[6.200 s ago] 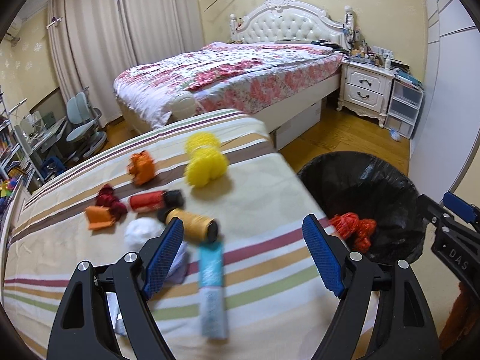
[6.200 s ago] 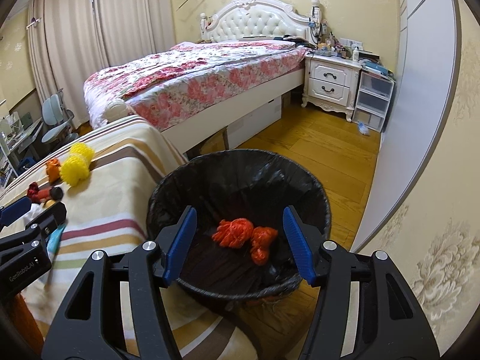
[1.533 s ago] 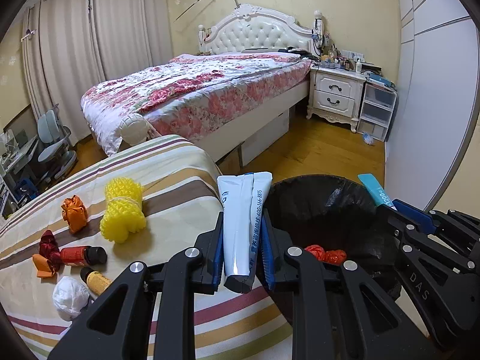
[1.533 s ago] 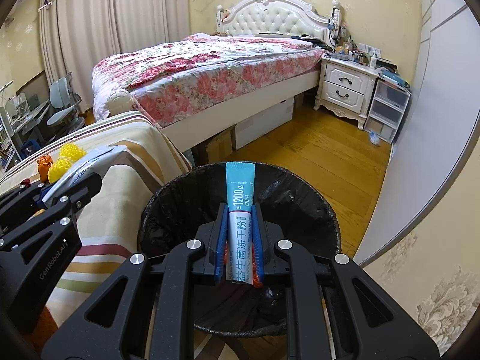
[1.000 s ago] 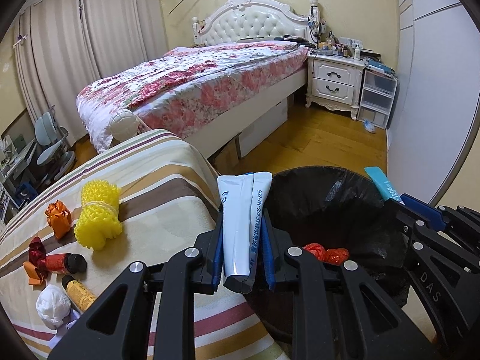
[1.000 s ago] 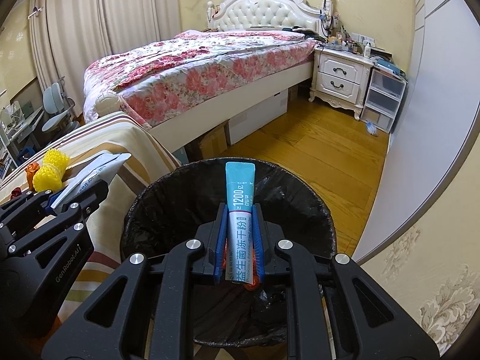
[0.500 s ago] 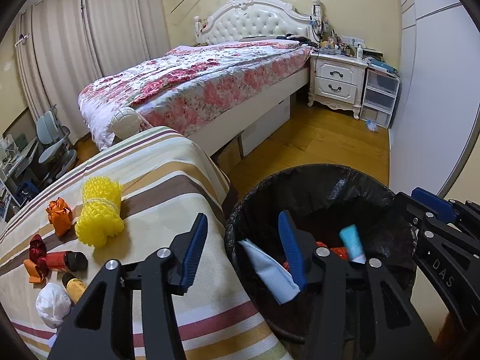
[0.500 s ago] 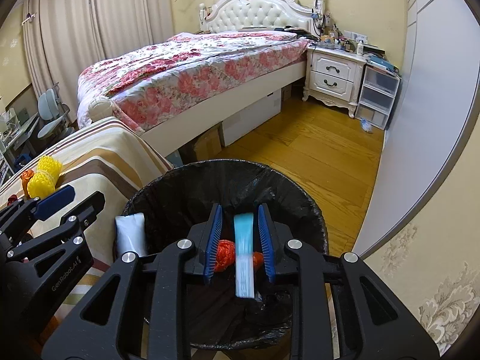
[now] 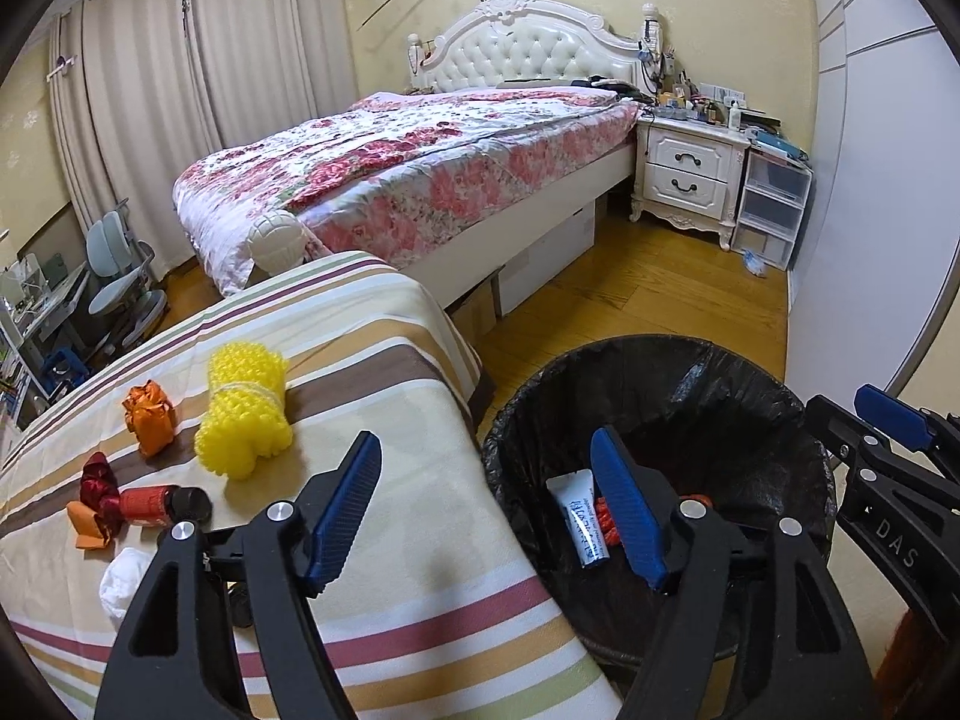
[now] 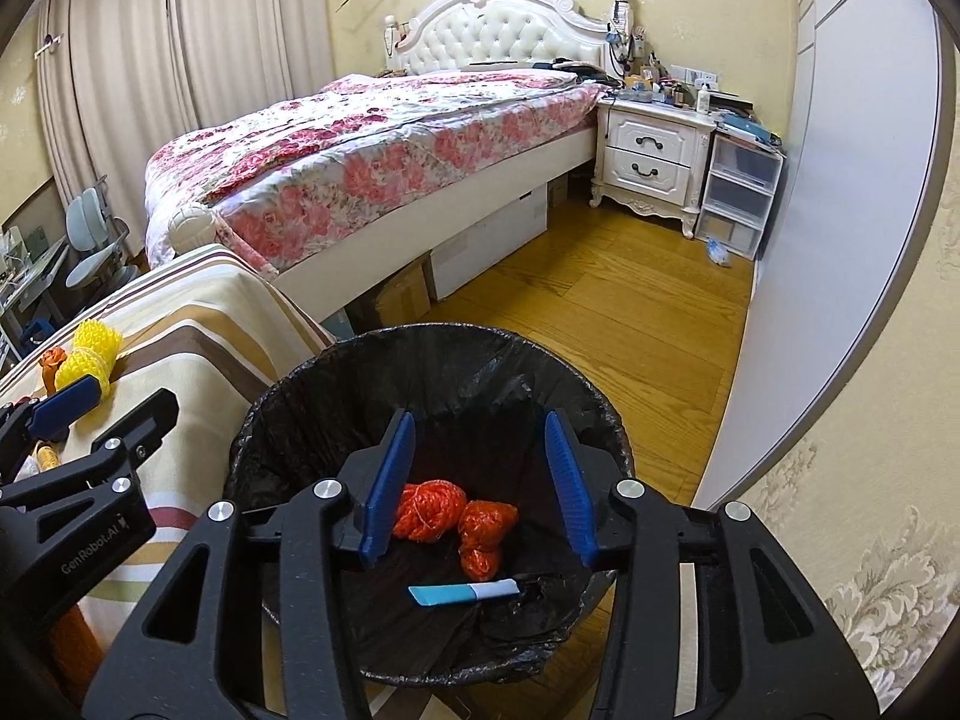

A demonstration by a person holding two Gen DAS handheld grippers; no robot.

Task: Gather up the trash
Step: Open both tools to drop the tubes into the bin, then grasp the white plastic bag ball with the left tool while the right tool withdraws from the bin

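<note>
A black-lined trash bin stands beside the striped table. Inside lie orange net balls, a teal tube and a white tube. My left gripper is open and empty over the table edge and the bin's near rim. My right gripper is open and empty above the bin. On the table remain yellow mesh, an orange wrapper, a red bottle, a dark red wrapper and a white wad.
A bed with a floral cover stands behind the table, a white nightstand and plastic drawers beyond it. Wooden floor lies past the bin. A white wall panel is to the right.
Both grippers opened wide and let go of their tubes; the white tube and the teal tube now lie in the bin.
</note>
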